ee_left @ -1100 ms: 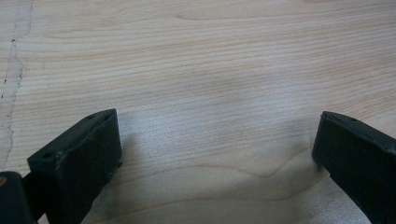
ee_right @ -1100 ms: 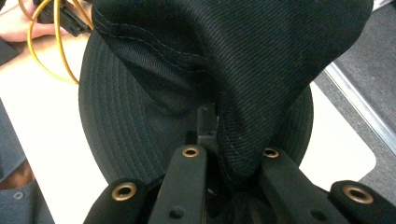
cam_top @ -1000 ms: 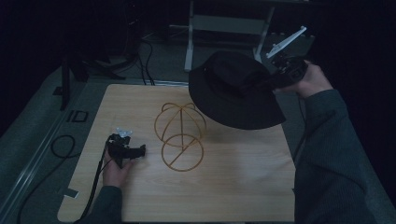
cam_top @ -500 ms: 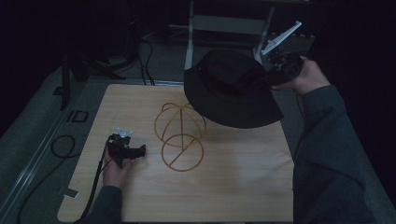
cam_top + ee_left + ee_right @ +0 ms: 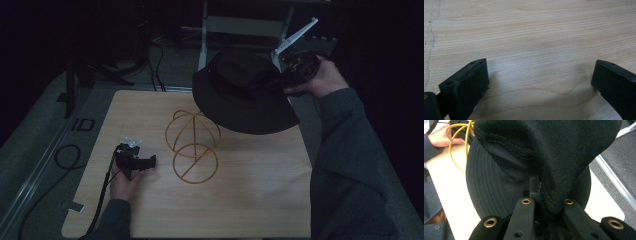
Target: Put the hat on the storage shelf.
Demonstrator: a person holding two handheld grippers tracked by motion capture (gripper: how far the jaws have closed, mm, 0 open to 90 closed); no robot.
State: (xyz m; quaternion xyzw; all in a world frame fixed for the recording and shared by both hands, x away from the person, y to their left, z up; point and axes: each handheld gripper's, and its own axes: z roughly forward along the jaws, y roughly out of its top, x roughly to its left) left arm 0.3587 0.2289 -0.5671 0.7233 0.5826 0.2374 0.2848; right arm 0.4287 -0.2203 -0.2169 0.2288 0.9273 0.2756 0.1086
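A black bucket hat (image 5: 240, 95) hangs in the air over the table's far right part, brim tilted down toward me. My right gripper (image 5: 280, 80) is shut on the hat's crown fabric; in the right gripper view the cloth (image 5: 544, 157) bunches between the jaws of that gripper (image 5: 541, 192). A gold wire hat stand (image 5: 192, 145) stands mid-table, just left of and below the hat, and its loops (image 5: 457, 135) are seen past the brim. My left gripper (image 5: 147, 162) rests on the wooden table (image 5: 260, 200) left of the stand, open (image 5: 540, 72) with bare wood between its jaws.
A metal frame (image 5: 240, 22) stands behind the table's far edge. Cables (image 5: 65, 157) lie on the floor at left, and the left gripper's cable (image 5: 102, 195) trails along the table's near left. The person's right sleeve (image 5: 350, 165) runs beside the right edge.
The hat and the right gripper have drifted slightly left, closer over the wire stand. The left gripper has stayed where it was.
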